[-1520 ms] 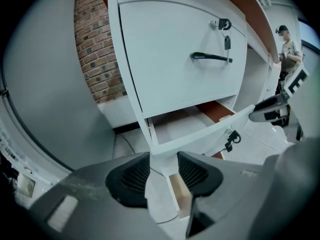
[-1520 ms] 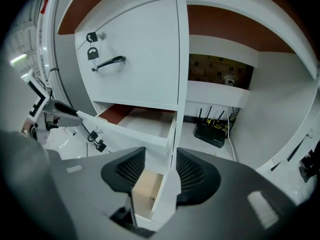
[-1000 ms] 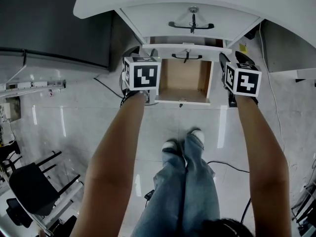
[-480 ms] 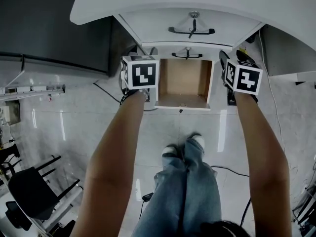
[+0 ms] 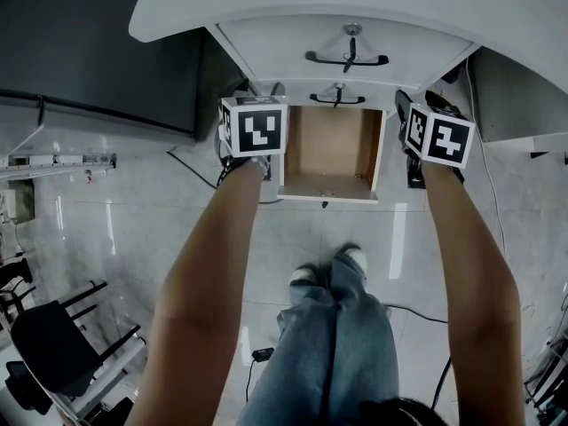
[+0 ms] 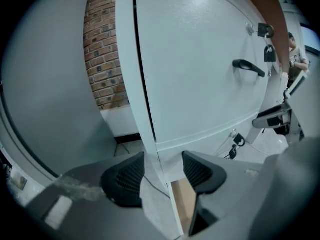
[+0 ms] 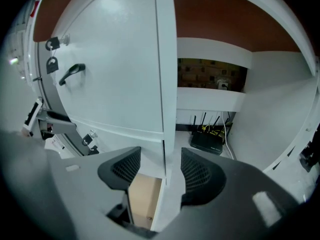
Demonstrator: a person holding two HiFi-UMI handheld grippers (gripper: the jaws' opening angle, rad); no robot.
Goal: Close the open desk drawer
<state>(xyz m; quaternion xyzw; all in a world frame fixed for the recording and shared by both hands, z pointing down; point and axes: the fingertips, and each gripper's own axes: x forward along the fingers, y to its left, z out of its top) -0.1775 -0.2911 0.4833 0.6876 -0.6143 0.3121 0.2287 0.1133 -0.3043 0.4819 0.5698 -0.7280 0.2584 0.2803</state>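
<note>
The bottom desk drawer stands pulled out, its bare wood inside showing; above it two white drawer fronts with black handles sit flush. My left gripper is at the drawer's left side. In the left gripper view it is open, the white cabinet edge between its pads without touching, and a wood sliver of the drawer lies below. My right gripper is at the drawer's right side. It is open astride the white edge there, with the drawer's inside underneath.
A dark cabinet stands left of the desk. Black chairs are at the lower left and a cable runs over the glossy floor by the person's legs. A router with cables sits under the desk at right.
The middle drawer, which stuck out a little with a wood strip showing behind its front, now sits flush. Both grippers have edged toward the desk.
</note>
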